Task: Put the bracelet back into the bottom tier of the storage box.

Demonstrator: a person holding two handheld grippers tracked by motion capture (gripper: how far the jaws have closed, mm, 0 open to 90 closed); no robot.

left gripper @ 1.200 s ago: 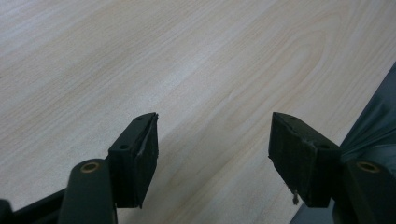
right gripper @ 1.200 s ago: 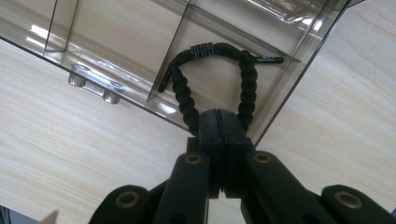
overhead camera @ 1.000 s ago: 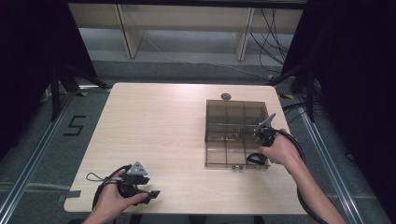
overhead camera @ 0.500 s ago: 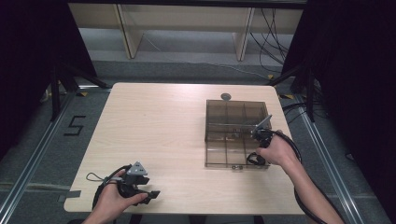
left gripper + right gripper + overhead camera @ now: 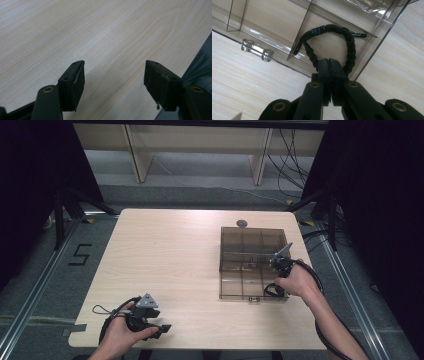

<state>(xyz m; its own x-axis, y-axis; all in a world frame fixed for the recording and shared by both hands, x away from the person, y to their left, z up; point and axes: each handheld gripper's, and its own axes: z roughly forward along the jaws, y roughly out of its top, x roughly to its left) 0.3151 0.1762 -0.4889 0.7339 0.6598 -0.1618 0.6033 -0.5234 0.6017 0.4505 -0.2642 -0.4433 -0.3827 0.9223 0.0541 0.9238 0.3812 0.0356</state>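
Right claw (image 5: 329,65) pressed together, pinching a black twisted cord loop (image 5: 330,42) at its lower bend. Loop arched up from the jaws, bound with a tight wrapping near its top, two stiff ends poking outward, one to each side. Loop sitting over the near right corner compartment of a smoky clear divided box (image 5: 274,30); whether resting on the floor of that compartment or held just above it, cannot tell. Small clear latch (image 5: 257,51) on the box's near wall, just beside the loop's compartment. In the high view, right claw (image 5: 276,285) at the near right corner of the box (image 5: 240,285), which sits on the right half of the pale wood tabletop (image 5: 165,255), with the cord loop (image 5: 272,291) dark against that corner. A small dark round disc (image 5: 242,223) on the tabletop just past the box's far edge. Left claw (image 5: 113,82) spread wide, nothing between the jaws, low over bare tabletop (image 5: 100,32) close to its edge; in the high view, left claw (image 5: 162,329) near the front left corner, well apart from the box.
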